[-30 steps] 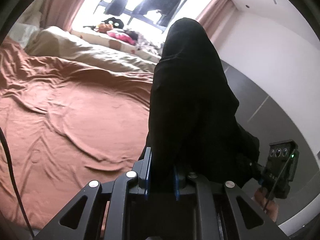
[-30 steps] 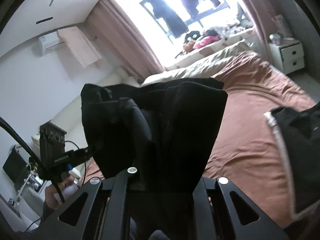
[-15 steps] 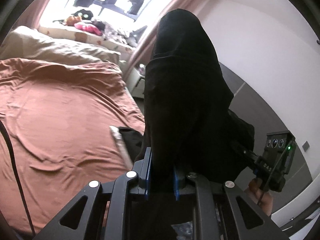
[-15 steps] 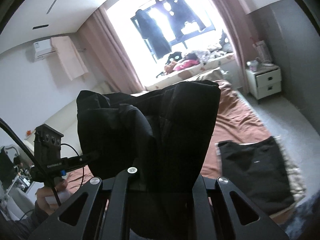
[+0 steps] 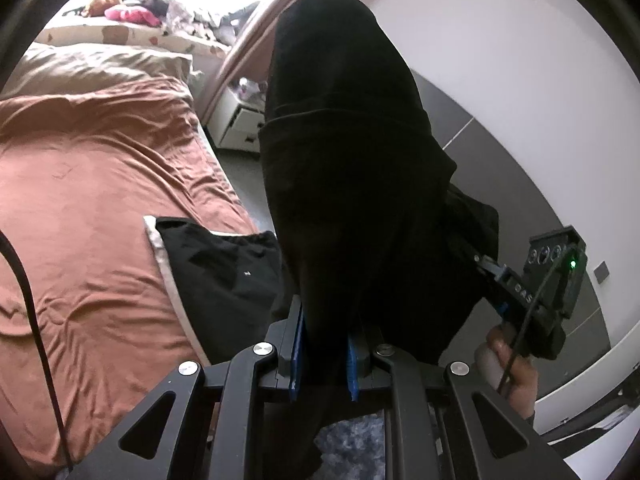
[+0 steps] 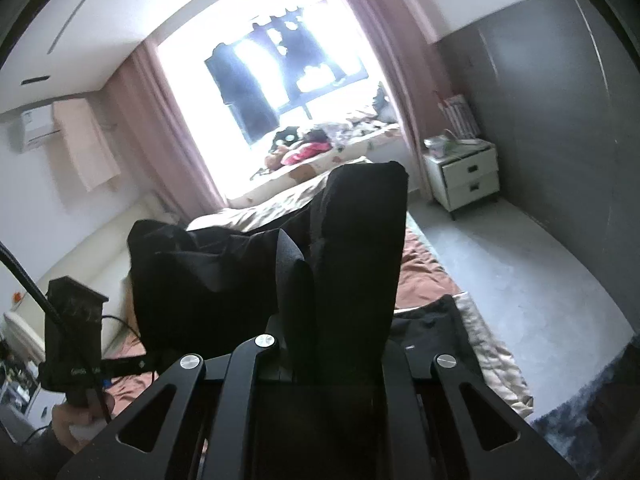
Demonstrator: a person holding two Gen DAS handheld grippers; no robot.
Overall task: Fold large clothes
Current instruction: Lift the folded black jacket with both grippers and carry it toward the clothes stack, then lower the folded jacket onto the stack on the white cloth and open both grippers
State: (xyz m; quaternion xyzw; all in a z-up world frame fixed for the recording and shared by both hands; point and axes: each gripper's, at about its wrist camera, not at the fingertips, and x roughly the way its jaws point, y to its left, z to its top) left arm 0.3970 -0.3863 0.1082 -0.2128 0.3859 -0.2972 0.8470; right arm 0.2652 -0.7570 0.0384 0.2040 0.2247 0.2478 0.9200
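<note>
A large black garment (image 5: 352,168) hangs bunched in the air between both grippers, over the near right corner of the bed (image 5: 100,208) with its rust-brown sheet. My left gripper (image 5: 323,346) is shut on one end, blue pads pressing the cloth. My right gripper (image 5: 482,266) grips the other end at the right, a hand below it. In the right wrist view the garment (image 6: 352,248) covers the right gripper (image 6: 320,364); the left gripper (image 6: 154,360) holds it at lower left. A folded black garment (image 5: 224,276) lies on a pale cloth at the bed's corner.
A white nightstand (image 6: 464,178) stands by the grey wall, with grey floor (image 6: 520,280) beside the bed. A blue rug (image 6: 592,416) lies at the near right. Beige bedding (image 5: 100,64) and toys fill the window end. A black cable (image 5: 36,320) hangs at left.
Both views swung right along the bed. The held black garment moved with the grippers toward the bed's right corner, and the folded black garment came into view below it.
</note>
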